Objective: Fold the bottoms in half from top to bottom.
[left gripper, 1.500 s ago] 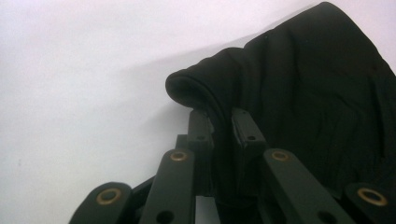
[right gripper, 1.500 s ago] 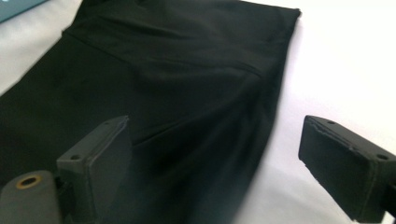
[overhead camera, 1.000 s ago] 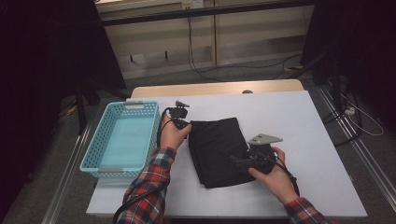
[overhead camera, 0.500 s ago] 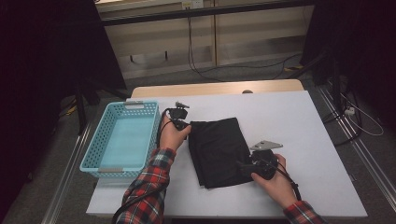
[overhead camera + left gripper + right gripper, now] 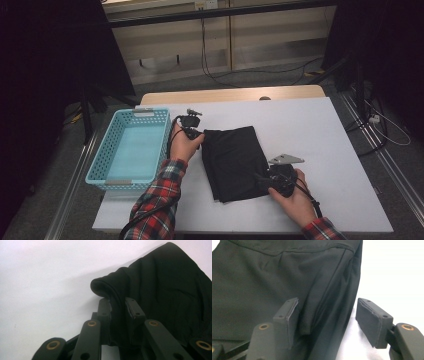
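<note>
A folded black cloth (image 5: 232, 160) lies flat on the white table (image 5: 310, 130). My left gripper (image 5: 201, 139) sits at the cloth's far left corner. In the left gripper view my left gripper (image 5: 118, 303) is shut on a rolled fold of the cloth (image 5: 170, 285). My right gripper (image 5: 258, 178) lies low at the cloth's near right edge. In the right gripper view my right gripper (image 5: 329, 305) has just been closing, with the cloth's (image 5: 262, 277) folded edge between its jaws. One pad (image 5: 291, 315) touches the cloth while the other pad (image 5: 372, 320) stands clear of it.
A light blue plastic basket (image 5: 107, 172) with nothing in it stands at the table's left side, close to my left hand. Bare white table stretches to the right and behind the cloth. Cables run across the floor beyond the table.
My right hand has slid a little toward the table's front edge along the cloth's right side. The left hand and the cloth have stayed put.
</note>
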The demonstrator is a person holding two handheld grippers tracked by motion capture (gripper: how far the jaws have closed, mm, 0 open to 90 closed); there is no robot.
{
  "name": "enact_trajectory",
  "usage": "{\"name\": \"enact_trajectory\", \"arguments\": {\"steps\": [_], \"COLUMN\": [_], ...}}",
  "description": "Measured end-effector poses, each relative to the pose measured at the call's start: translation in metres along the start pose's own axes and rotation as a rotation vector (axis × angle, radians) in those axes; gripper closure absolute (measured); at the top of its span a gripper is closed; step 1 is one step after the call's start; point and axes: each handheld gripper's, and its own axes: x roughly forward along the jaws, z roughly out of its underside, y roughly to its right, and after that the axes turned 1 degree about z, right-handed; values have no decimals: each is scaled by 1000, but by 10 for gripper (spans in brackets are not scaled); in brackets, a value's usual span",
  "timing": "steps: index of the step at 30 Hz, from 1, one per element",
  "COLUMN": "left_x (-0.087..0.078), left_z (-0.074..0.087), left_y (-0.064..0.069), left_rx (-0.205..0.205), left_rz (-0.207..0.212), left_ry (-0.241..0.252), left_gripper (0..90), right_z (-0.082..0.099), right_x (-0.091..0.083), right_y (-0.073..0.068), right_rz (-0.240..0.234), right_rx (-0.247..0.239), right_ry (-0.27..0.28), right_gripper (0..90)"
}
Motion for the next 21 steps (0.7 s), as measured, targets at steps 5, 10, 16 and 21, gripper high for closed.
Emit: {"name": "enact_trajectory", "arguments": {"steps": [5, 10, 16, 21], "left_x": [2, 3, 3, 3], "left_z": [1, 1, 0, -1], "left_y": [-2, -2, -1, -2], "left_rx": [-5, -5, -3, -1], "left_rz": [-3, -5, -11, -8], "left_ry": [-3, -7, -10, -20], "left_gripper": [751, 750, 747, 751], "right_z": [2, 3, 3, 2], "right_x": [-1, -1, -2, -1], "right_y": [-4, -6, -10, -13], "right_rz": [10, 18, -3, -47], "right_rx": [10, 13, 18, 11], "right_ry": [10, 18, 23, 20], "right_gripper": [422, 460, 606, 783]}}
